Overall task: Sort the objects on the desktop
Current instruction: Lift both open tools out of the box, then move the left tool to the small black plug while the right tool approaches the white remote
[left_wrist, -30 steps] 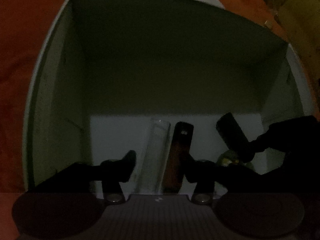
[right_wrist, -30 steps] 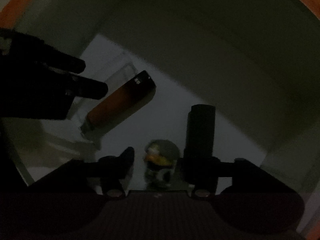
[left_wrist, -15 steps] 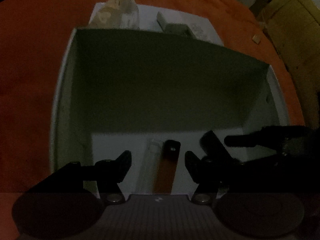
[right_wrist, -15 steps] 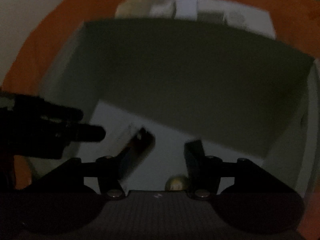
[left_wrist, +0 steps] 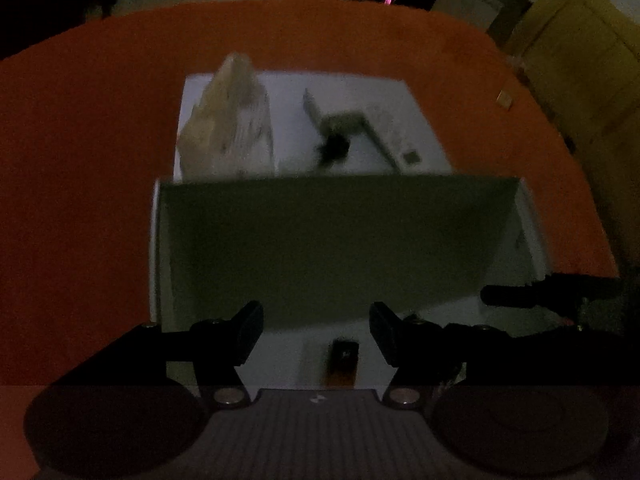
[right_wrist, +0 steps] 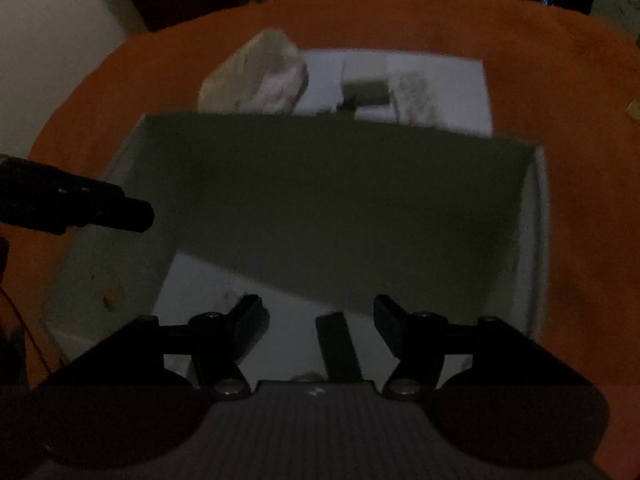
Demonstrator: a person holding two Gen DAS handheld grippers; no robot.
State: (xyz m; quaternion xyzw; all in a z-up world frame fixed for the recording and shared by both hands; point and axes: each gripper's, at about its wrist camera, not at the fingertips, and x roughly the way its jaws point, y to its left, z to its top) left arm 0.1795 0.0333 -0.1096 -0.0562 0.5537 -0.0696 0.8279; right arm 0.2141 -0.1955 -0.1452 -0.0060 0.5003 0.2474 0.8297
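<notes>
Left wrist view: both tongs wide and empty above a white box on an orange table.

Left tongs (left_wrist: 316,332) stand wide apart, nothing between them; below them, at 6 o'clock on the box (left_wrist: 156,248) floor, lies a dark amber-bodied stick (left_wrist: 343,362). Right tongs (right_wrist: 319,326) likewise gape wide with nothing gripped; a black bar (right_wrist: 338,346) lies on the box floor between their fingers, and a small rounded item (right_wrist: 306,377) is just visible at 6 o'clock, too dim to identify. Beyond the box's far wall, at 12 o'clock, a white sheet (left_wrist: 416,120) carries a crumpled clear bag (left_wrist: 230,120) and a small pale box (left_wrist: 344,120). Table (left_wrist: 80,140) surrounds everything. Lighting is poor; fine detail cannot be told.
</notes>
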